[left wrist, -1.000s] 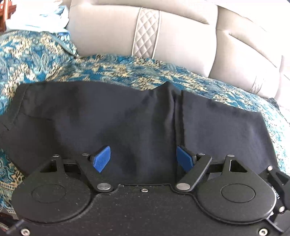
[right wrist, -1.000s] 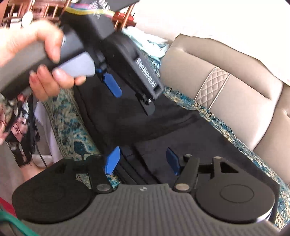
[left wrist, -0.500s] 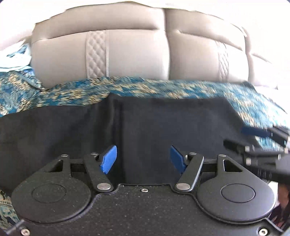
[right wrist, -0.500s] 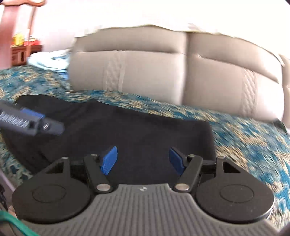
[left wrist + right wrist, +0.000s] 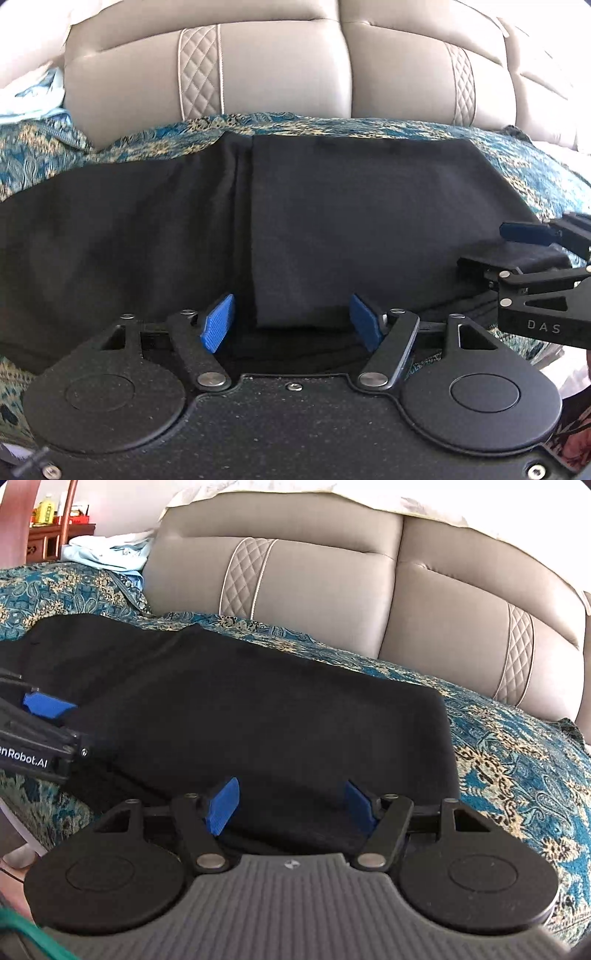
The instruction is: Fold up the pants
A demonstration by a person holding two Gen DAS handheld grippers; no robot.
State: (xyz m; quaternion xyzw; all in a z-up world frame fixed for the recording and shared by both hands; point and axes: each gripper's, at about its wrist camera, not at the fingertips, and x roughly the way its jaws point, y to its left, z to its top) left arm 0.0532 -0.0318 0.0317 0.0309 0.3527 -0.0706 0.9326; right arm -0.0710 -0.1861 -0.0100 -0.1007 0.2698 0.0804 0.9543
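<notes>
Pants (image 5: 332, 221), black and partly folded, lie spread on a blue patterned cover (image 5: 44, 155) over a beige sofa (image 5: 280, 70), filling the middle of both views. In the left wrist view, a vertical fold edge runs down the cloth left of centre, with a doubled layer to its right. At the bottom centre, the left gripper (image 5: 291, 325) hangs over the near edge of that doubled layer; its blue pads (image 5: 218, 323) stand apart and are widening, the cloth edge lying between them but not pinched. At the right edge of this view the right gripper (image 5: 517, 251) reaches in over the corner of the pants, one finger above the cloth and one below.

In the right wrist view, the left gripper (image 5: 44, 716) enters at the left edge over the pants. At the bottom centre the right gripper (image 5: 291, 805) has its pads (image 5: 223, 805) well apart, cloth between them, unclamped. Pale clothes (image 5: 107, 552) lie at the upper left.
</notes>
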